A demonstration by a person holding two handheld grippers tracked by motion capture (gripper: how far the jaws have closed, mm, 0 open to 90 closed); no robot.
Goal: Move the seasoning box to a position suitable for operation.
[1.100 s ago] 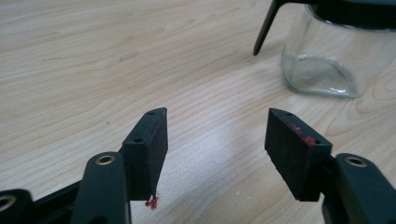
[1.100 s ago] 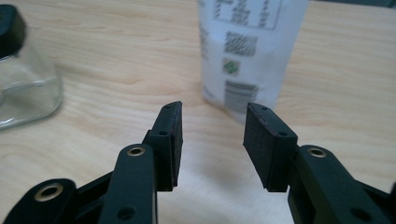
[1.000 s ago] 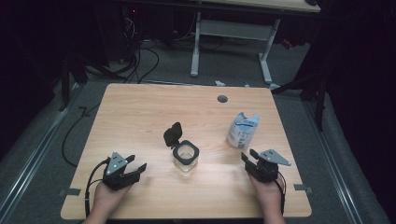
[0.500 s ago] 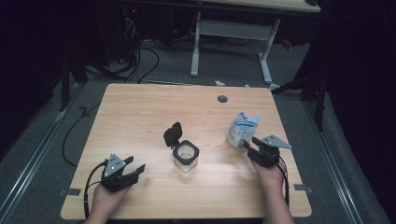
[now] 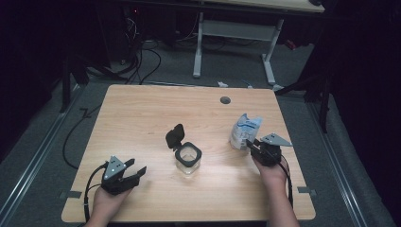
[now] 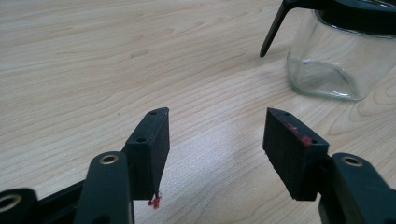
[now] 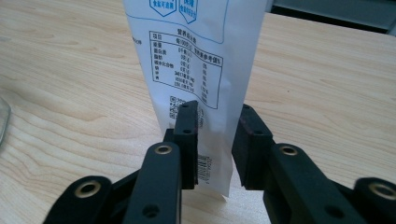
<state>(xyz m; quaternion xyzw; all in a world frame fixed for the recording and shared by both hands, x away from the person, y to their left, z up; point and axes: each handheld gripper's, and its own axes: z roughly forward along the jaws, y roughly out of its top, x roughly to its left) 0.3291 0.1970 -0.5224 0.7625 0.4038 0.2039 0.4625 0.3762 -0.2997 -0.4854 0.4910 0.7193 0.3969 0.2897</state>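
Note:
A white printed pouch [image 5: 246, 128] stands upright at the table's right. My right gripper [image 5: 251, 145] sits at its near bottom corner. In the right gripper view, the jaws have just been closing and the pads [image 7: 189, 140] now pinch the pouch [image 7: 196, 46] at its lower edge. A clear glass jar [image 5: 188, 158] stands mid-table, its black hinged lid [image 5: 175, 135] flipped up. My left gripper [image 5: 137, 168] rests open at the front left, with nothing between its jaws. In the left gripper view, my left gripper [image 6: 217, 135] points at bare wood and the jar [image 6: 336, 56] is at upper right.
The wooden table [image 5: 142, 118] has a round cable hole [image 5: 225, 100] near its far edge. Behind it stand another desk's white legs [image 5: 198, 47], with cables [image 5: 142, 56] on the dark floor. Both forearms come in over the near edge.
My right gripper has moved forward to the pouch and its jaws have narrowed onto the pouch's lower edge. The left gripper and the jar have not moved.

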